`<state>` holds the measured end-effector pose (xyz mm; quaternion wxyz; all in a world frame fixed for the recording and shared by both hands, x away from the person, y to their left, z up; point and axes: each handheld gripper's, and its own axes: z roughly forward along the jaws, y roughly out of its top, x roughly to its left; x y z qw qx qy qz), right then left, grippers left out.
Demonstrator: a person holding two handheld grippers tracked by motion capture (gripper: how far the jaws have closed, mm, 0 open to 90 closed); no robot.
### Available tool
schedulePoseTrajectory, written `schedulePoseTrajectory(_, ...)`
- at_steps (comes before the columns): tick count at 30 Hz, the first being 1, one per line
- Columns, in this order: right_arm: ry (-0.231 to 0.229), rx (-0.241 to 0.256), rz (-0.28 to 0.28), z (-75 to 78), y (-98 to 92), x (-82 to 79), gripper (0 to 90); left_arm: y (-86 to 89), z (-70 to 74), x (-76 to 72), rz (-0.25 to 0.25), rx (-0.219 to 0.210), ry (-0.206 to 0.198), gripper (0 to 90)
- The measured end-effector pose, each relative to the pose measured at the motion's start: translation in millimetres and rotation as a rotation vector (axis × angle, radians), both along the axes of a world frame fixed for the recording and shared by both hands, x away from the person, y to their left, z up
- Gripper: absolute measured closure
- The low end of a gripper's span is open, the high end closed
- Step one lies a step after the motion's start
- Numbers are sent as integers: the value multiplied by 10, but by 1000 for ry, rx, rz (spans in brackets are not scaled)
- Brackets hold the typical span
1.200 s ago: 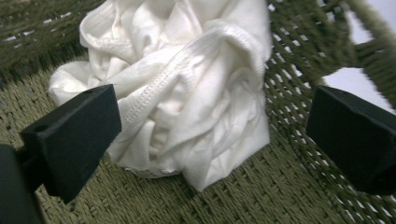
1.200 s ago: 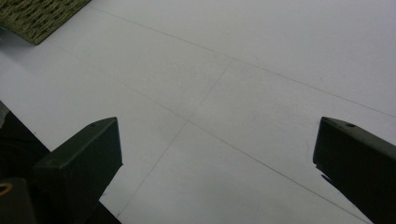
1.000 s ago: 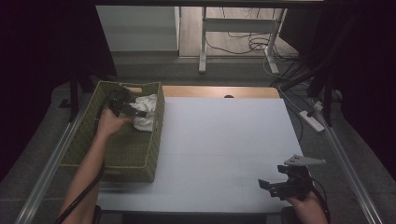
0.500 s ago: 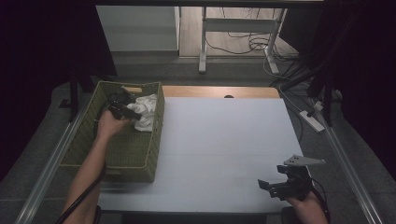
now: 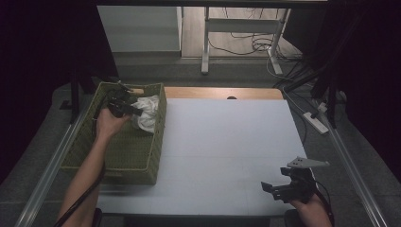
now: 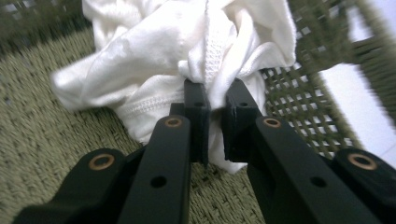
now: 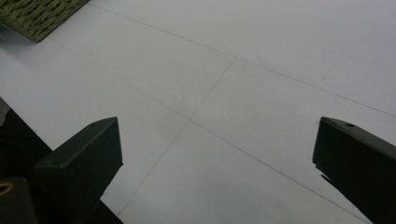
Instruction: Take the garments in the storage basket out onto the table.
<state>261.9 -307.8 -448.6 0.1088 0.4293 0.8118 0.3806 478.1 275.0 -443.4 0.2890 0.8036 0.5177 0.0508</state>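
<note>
A crumpled white cloth (image 5: 147, 112) (image 6: 187, 60) lies in the far right corner of an olive woven basket (image 5: 127, 158) at the table's left. My left gripper (image 5: 126, 108) (image 6: 215, 100) is inside the basket, shut on a fold of that cloth, which is pinched between its black jaws. At the table's near right edge my right gripper (image 5: 278, 188) (image 7: 217, 154) hovers low over the white tabletop (image 7: 261, 70), jaws spread wide with nothing between them.
The basket's woven wall (image 6: 308, 93) rises just right of the cloth. A corner of the basket (image 7: 39, 14) lies far off from the right gripper. The white table (image 5: 227, 142) has metal rails along both sides; cables and a power strip (image 5: 318, 122) lie to the right.
The left hand has drawn back slightly toward the basket's left, the gripper still on the white cloth. The right gripper has stayed put.
</note>
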Motion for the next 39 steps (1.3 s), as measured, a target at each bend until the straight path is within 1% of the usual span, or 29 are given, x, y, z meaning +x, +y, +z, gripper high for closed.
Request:
schedulePoseTrajectory(1, 1, 0, -1, 0, 0, 1, 18, 12, 37, -11, 0, -11, -8, 817)
schedulePoseTrajectory(5, 0, -1, -1, 1, -1, 1, 18, 56, 200, -59, -2, -78, -45, 820)
schedulePoseTrajectory(6, 0, 0, -2, 0, -1, 1, 18, 60, 243, -71, -4, -86, -53, 821)
schedulePoseTrajectory(13, -2, -1, -1, 1, -2, -2, 18, 39, 547, -180, -26, -96, -122, 823)
schedulePoseTrajectory(16, -3, 1, -2, 2, -6, -2, 18, 36, 664, -219, -33, -97, -144, 823)
schedulePoseTrajectory(20, -2, 0, -2, 2, -3, -1, 18, 39, 823, -269, -43, -113, -172, 823)
schedulePoseTrajectory(23, -2, 0, -1, 0, 0, -2, 18, 35, 923, -295, -51, -129, -182, 824)
schedulePoseTrajectory(28, 0, 0, -1, 1, -2, -1, 18, -24, 1070, -338, -76, -127, -203, 823)
schedulePoseTrajectory(30, -2, 0, -2, 0, -1, -2, 18, -64, 1136, -353, -91, -139, -212, 823)
schedulePoseTrajectory(35, -1, -1, -2, 1, -2, -1, 18, -192, 1270, -380, -132, -142, -234, 823)
schedulePoseTrajectory(39, -3, 0, -2, 1, -3, -2, 18, -300, 1352, -391, -160, -147, -245, 824)
